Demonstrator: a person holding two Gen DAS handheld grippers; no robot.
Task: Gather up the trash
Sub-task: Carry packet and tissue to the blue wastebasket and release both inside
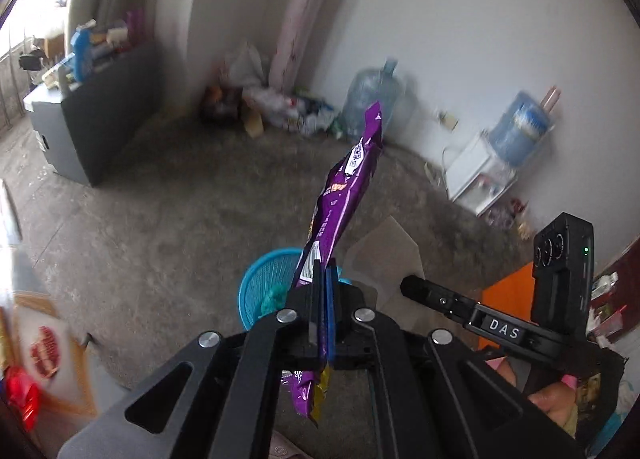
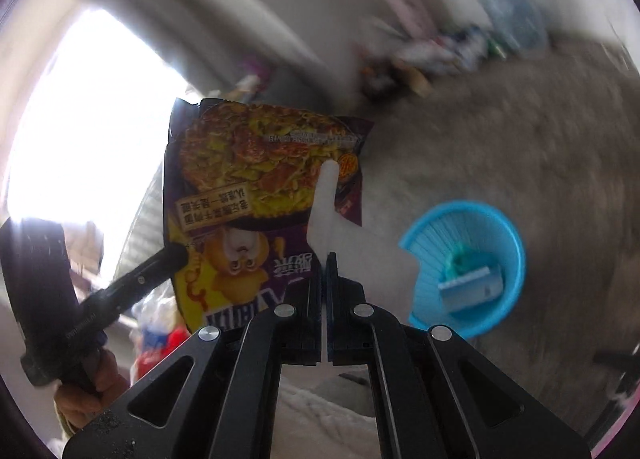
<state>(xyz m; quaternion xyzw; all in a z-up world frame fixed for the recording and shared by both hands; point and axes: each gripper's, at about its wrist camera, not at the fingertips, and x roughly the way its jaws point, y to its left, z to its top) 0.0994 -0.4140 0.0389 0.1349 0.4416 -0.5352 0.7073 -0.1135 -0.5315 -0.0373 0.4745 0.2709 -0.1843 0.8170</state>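
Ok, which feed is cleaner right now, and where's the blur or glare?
Left wrist view is cleaner: purple snack wrapper in the left hand-held gripper reads sharp, only the far wall clutter is soft. Right wrist view has the floor and background motion-smeared, a blown-out window at left, though the blue basket stays recognisable.

Matte black linkage arms on both grippers, round silver pivot screws point(image 1: 286, 315) at the joints, blue liner strips between the fingers point(image 1: 330, 299). Off to the side, a black camera block with a green LED point(image 1: 586, 249), "DAS" label point(image 1: 503, 328) on its bar.
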